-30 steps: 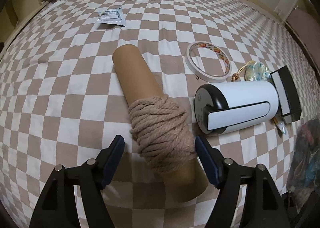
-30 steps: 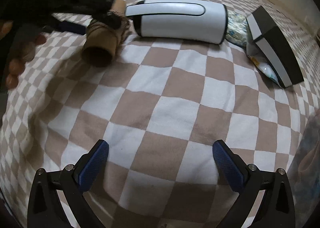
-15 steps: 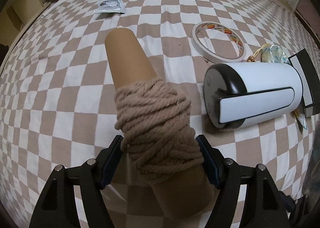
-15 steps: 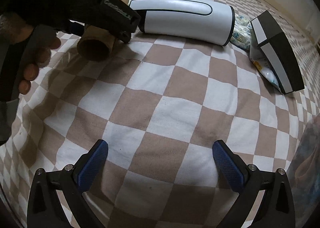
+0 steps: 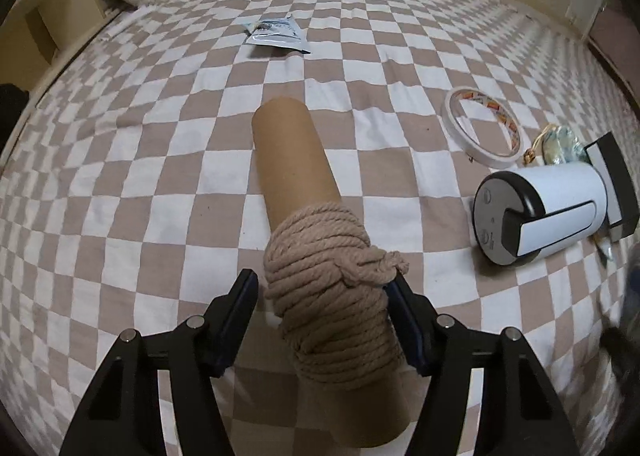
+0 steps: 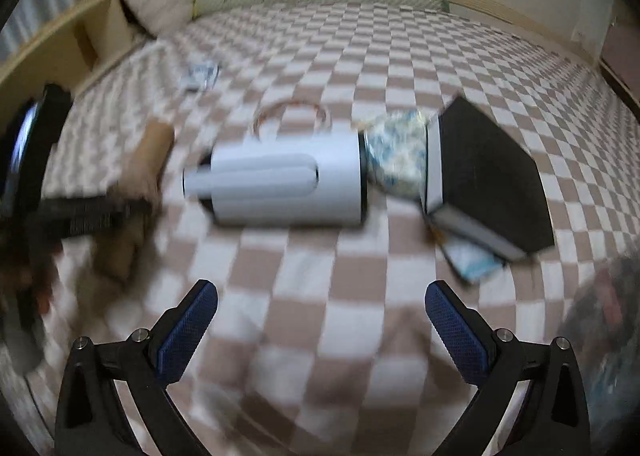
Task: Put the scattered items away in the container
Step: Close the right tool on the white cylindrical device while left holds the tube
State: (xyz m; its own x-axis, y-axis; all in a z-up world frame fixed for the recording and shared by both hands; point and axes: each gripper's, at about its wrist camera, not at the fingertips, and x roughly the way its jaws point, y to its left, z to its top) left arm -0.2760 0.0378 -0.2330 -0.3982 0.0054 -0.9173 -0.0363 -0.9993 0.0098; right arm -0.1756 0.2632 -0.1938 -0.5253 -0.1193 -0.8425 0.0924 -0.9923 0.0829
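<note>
Left gripper (image 5: 324,320) clamps the rope (image 5: 332,296) wound round the tube (image 5: 292,160), lifted over the checkered bed (image 5: 120,176). Right gripper (image 6: 320,320) hangs wide and empty, facing the white cylinder (image 6: 288,184) lying between tube and black box (image 6: 488,172).

Brown cardboard tube (image 5: 296,176) wound with beige rope (image 5: 332,288): lifted off the checkered bed, far end tilted up, rope section clamped between left tongs (image 5: 324,320). White-and-black cylinder device (image 5: 548,212) on its side, right. Tape ring (image 5: 484,132) flat behind it. Black-and-white box (image 6: 484,172) touching blue-patterned pouch (image 6: 396,152). Silver foil packet (image 5: 276,32) well apart, far.
</note>
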